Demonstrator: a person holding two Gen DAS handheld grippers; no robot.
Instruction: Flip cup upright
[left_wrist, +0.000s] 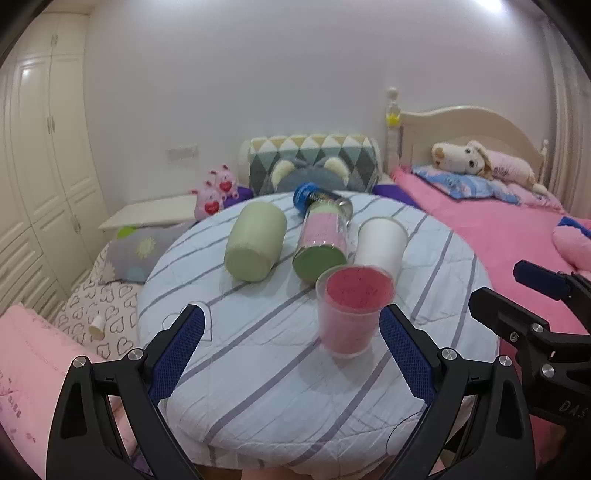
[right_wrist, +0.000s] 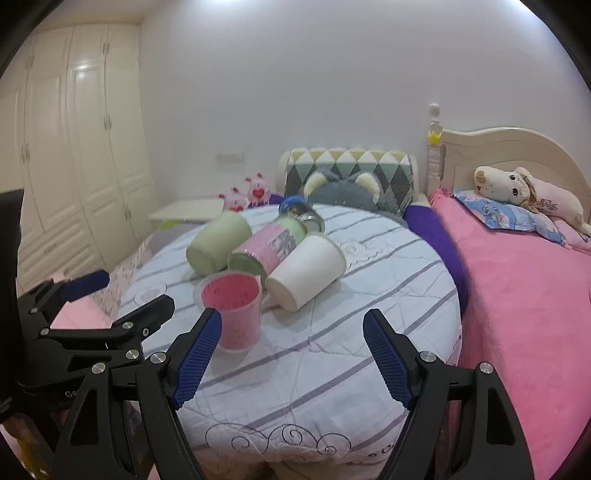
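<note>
Four vessels on table (left_wrist: 258, 406): pink cup (left_wrist: 351, 317), white cup (left_wrist: 380, 243), green cup (left_wrist: 255, 247), capped bottle (left_wrist: 321, 232).
Pink cup: stands mouth up and wider at the top, as the task wants a cup to stand; nothing is touching it.
White cup: on its side, base towards the fingers, mouth pointing away; just beyond the pink cup.
Green cup: on its side, base towards the fingers, long axis running away from them.
Bottle: on its side between the green and white cups, blue cap at the far end.
Left gripper (left_wrist: 293, 325): fingers spread wide, nothing between them; the pink cup sits just ahead of its right finger, close to the tip.
Right gripper (right_wrist: 291, 325): fingers spread wide, nothing held; the pink cup sits just beside its left finger, the white cup ahead between the two tips.
Nearer hand: both close to the pink cup; the right lines up better with the white cup, the left with the green.
Stage: fits either a pink cup just set upright and let go, or a lying cup awaiting a grip across its side.
</note>
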